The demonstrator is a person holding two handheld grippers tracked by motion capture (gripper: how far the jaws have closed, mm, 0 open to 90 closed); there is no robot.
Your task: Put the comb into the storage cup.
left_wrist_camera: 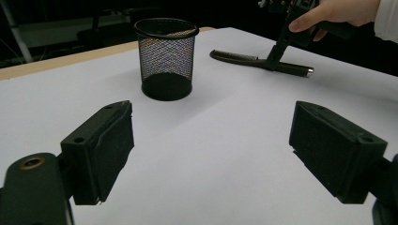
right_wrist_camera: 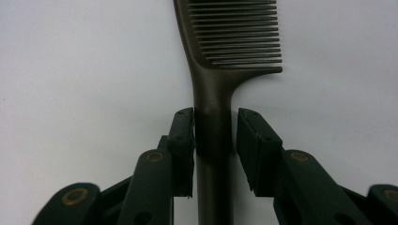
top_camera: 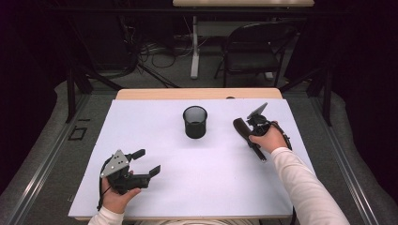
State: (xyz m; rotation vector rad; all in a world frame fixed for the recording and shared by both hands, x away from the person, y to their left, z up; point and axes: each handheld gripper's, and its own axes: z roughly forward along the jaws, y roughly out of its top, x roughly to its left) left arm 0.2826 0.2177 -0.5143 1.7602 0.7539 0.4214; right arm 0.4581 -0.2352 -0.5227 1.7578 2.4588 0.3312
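Dark comb [right_wrist_camera: 213,93] lies flat on the white counter [top_camera: 197,183], at its right side, handle toward the person, toothed end pointing away. In the right gripper view the teeth run off to one side of the spine near the top edge; the handle runs straight down between the two black jaws.

Right tongs [right_wrist_camera: 213,140] straddle the handle just below the teeth. One pad sits against the handle's side; the other shows a thin sliver of white between pad and handle. Jaws narrowed around the comb, not yet clamped on both sides. Comb rests on the sheet, not lifted. In the high view the right hand [top_camera: 268,138] sits over the comb's middle, tongs angled down onto it.

Black mesh cup [top_camera: 195,122] stands upright near the counter's centre, just left of the comb, apart from it.

Left tongs [top_camera: 143,164] lie near the front left of the counter, well apart from cup and comb, jaws spread wide with nothing between them. Left hand [top_camera: 117,197] grips the body from below.

Beyond the counter: a dark folding chair [top_camera: 256,49].
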